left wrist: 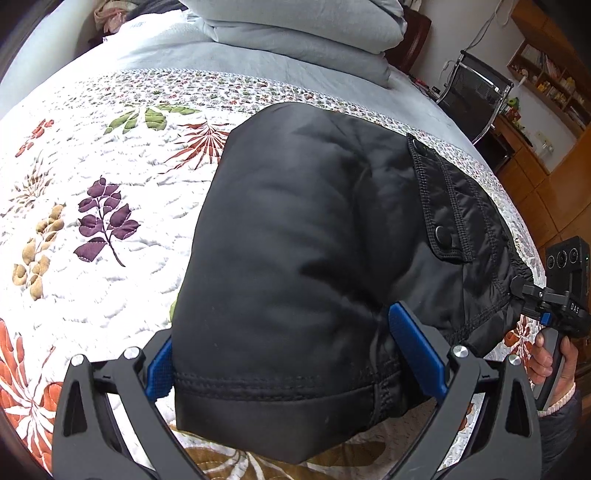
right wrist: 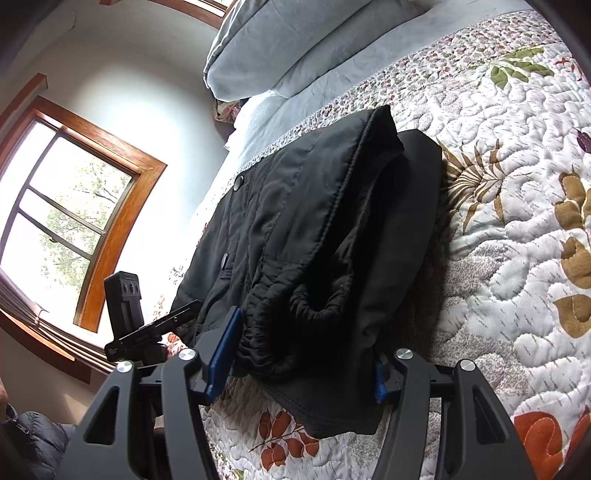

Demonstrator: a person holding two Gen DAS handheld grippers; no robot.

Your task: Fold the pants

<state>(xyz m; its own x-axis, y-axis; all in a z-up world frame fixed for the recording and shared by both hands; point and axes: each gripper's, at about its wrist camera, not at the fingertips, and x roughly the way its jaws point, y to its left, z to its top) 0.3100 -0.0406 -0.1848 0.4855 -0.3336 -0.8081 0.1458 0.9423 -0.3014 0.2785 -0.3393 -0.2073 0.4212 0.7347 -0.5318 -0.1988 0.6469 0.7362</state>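
Note:
Black padded pants [left wrist: 303, 258] lie folded in a thick bundle on a floral quilt [left wrist: 92, 184]. My left gripper [left wrist: 295, 362] is wide open, its blue-padded fingers [left wrist: 417, 347] straddling the hem end of the bundle. A snap-button flap [left wrist: 439, 206] lies on the right side. In the right wrist view the same pants [right wrist: 314, 240] show their elastic waistband [right wrist: 295, 306] facing me. My right gripper [right wrist: 306, 365] is wide open around the waistband end. Each gripper also appears in the other's view, the right [left wrist: 554, 310] and the left [right wrist: 133, 325].
Grey-blue folded bedding and pillows [left wrist: 295, 33] are stacked at the head of the bed. A black chair [left wrist: 476, 92] and wooden shelves [left wrist: 546, 81] stand beyond the bed's right side. A wood-framed window [right wrist: 62, 214] is on the other side.

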